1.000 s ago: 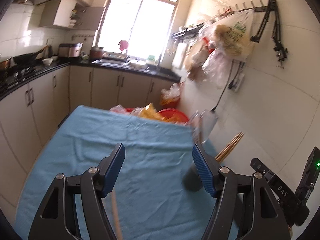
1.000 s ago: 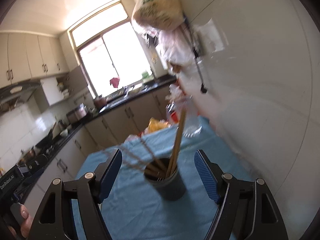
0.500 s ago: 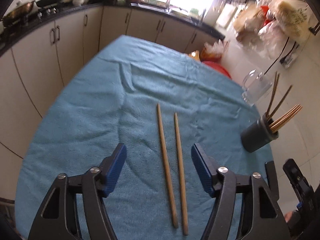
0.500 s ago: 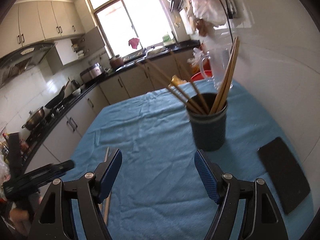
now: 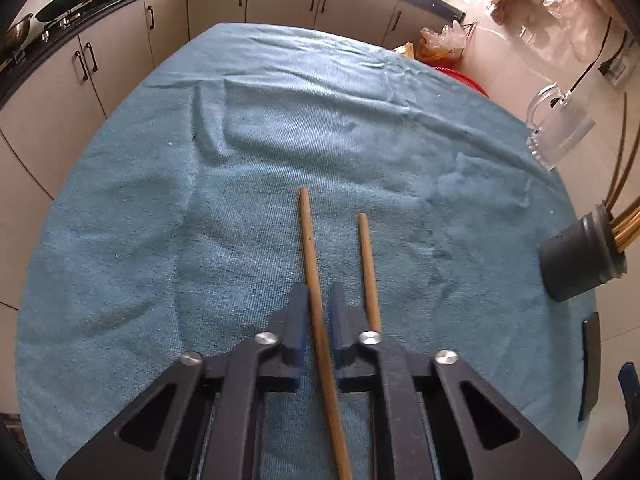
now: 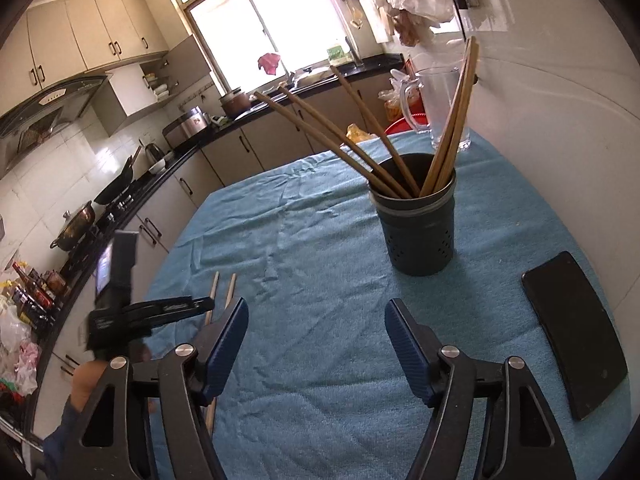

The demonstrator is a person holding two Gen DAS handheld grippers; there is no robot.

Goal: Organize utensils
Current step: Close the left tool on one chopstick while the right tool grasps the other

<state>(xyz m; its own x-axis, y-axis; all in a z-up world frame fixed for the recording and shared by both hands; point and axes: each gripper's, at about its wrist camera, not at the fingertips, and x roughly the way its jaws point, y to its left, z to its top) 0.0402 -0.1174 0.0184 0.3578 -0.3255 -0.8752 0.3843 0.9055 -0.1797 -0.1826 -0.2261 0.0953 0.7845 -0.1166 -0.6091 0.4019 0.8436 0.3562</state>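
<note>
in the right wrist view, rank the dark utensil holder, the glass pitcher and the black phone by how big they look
1. Dark utensil holder
2. Black phone: close to the holder, and nearer the camera, so unsure
3. Glass pitcher: farthest away

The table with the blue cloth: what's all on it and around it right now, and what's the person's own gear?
Loose wooden chopsticks: two, tan, side by side on the cloth; the left one runs between the left gripper's pads.
Dark perforated utensil holder: one, near the wall, upright.
Wooden chopsticks in the holder: about six, brown, leaning outward.
Clear glass mug: one, beyond the holder.
Flat black slab: one, right of the holder.
Blue towel cloth: one, wrinkled, covering the table.
Kitchen cabinets: beige, behind.
Left gripper: black with blue pads, shut on a chopstick.
Right gripper: jaws closing, nothing between.
Hand: one, holding the left gripper's handle.
</note>
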